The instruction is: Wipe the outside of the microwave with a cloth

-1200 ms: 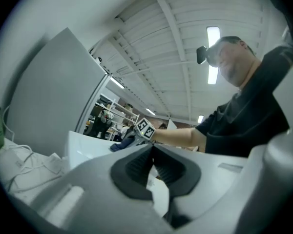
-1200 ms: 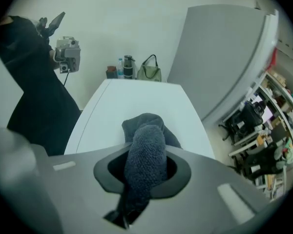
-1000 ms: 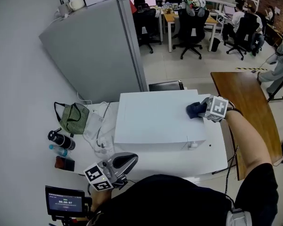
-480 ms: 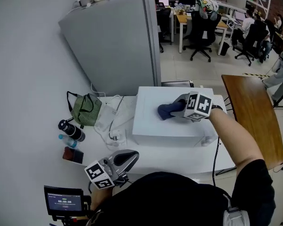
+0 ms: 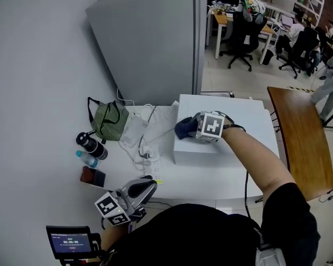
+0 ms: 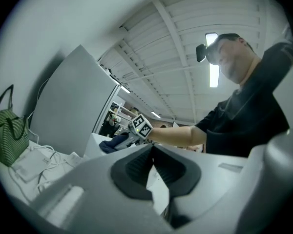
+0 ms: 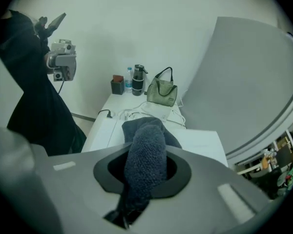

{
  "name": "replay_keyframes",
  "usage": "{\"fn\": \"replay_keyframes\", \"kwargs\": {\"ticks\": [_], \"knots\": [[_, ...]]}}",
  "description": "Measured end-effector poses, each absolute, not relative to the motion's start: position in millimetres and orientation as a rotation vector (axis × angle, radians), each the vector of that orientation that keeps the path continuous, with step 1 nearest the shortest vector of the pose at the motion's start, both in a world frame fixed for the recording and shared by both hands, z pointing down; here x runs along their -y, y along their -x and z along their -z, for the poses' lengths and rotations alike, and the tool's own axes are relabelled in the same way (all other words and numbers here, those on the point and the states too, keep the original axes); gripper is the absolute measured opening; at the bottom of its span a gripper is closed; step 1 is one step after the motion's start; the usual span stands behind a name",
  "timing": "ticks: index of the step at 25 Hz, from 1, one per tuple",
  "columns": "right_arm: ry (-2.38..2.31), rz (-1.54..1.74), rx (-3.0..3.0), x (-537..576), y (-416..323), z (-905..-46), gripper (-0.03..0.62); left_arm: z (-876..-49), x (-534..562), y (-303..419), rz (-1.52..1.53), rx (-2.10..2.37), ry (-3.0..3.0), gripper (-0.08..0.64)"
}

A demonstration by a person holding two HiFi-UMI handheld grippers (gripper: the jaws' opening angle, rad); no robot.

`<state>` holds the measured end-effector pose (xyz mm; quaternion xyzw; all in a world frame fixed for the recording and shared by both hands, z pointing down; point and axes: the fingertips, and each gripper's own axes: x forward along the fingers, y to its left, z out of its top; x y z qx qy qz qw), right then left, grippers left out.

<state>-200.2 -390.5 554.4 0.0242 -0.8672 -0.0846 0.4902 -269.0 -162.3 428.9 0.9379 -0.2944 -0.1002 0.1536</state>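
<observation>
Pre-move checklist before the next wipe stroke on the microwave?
1. Cloth grip: ok. The right gripper is shut on the cloth.
2. Cloth contact: ok. It lies on the microwave top, near its left edge.
3. Left gripper: ok. Jaws together, empty, down by the table front edge, away from the microwave.
4. Left side access: not ok. Cables lie close beside that side.
5. Front face: cannot tell, no view shows it.
</observation>
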Motion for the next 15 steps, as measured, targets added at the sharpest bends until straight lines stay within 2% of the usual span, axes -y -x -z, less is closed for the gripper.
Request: {"fn": "replay_keyframes", "kwargs": {"ticks": [4,11,15], "knots": [[-0.031,0.155,2.059,373.6,100.9,-560.7,0.058,-423.4,170.6,222.6,0.269,0.836,-2.725,0.003],[-0.222,0.067,1.947,382.9,-152.5,-559.8,0.058,-419.2,196.1,109.1,0.238,0.788,-2.764,0.003],[-0.300,0.032,1.891,381.2,-231.4,-568.7,0.058,-425.2,208.1,85.6,0.180,0.812,-2.767,0.003]]}}
